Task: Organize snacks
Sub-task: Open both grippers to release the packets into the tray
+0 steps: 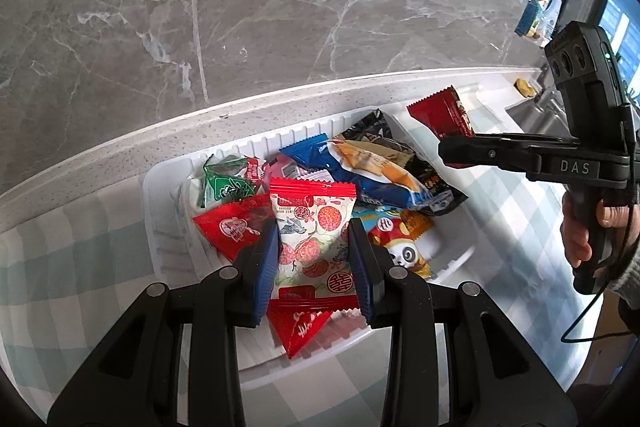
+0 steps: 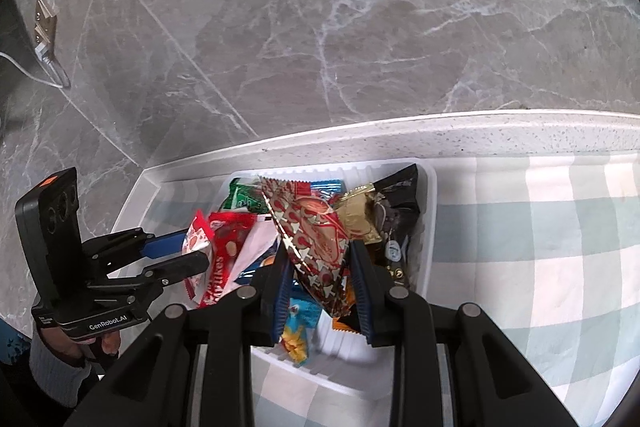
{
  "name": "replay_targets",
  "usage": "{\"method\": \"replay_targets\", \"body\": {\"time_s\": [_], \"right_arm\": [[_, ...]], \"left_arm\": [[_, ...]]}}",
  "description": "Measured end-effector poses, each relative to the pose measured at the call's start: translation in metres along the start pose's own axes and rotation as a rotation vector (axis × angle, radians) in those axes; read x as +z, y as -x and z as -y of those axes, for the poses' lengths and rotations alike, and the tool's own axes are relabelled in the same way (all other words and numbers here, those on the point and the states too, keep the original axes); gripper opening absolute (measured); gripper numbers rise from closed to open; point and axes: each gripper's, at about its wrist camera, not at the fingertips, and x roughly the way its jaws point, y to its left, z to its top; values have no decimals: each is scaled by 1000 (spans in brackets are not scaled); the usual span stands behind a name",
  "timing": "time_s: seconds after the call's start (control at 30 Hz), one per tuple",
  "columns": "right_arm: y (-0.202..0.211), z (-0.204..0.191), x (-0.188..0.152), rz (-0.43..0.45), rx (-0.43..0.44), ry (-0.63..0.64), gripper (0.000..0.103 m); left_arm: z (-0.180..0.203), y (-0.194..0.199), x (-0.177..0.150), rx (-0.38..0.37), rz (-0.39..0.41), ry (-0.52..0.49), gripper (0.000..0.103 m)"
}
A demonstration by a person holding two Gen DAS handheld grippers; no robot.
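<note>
On the checked-cloth worktop [image 2: 540,247] sits a white tray [image 1: 168,179] heaped with bright snack packets. At six o'clock, left gripper [image 1: 314,267] jaws pinch a white, red-flowered packet [image 1: 312,227]; right gripper [image 2: 320,291] jaws clamp a red-gold patterned packet [image 2: 316,235].

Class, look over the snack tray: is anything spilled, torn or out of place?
Nothing is spilled or visibly torn. The packets lie jumbled in the white tray, overlapping at all angles. Each gripper holds one above the pile: left a lychee-print packet, right a red-gold packet.
</note>
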Motion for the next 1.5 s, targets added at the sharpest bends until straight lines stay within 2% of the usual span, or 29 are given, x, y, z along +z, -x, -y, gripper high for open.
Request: {"method": "replay_targets", "body": {"time_s": [0.47, 0.83, 1.2, 1.3, 1.5], "right_arm": [[-18, 5, 3, -25, -15, -3, 31], [-33, 7, -2, -69, -68, 21, 34], [-38, -6, -6, -78, -134, 107, 37], [-38, -9, -7, -75, -140, 118, 38], [-34, -16, -10, -68, -168, 157, 42]], "left_arm": [[-9, -19, 8, 8, -8, 19, 32], [-8, -37, 9, 19, -26, 20, 34], [-5, -50, 8, 51, -37, 12, 43], [-3, -50, 7, 55, -35, 6, 53], [-4, -48, 6, 62, -28, 12, 54]]}}
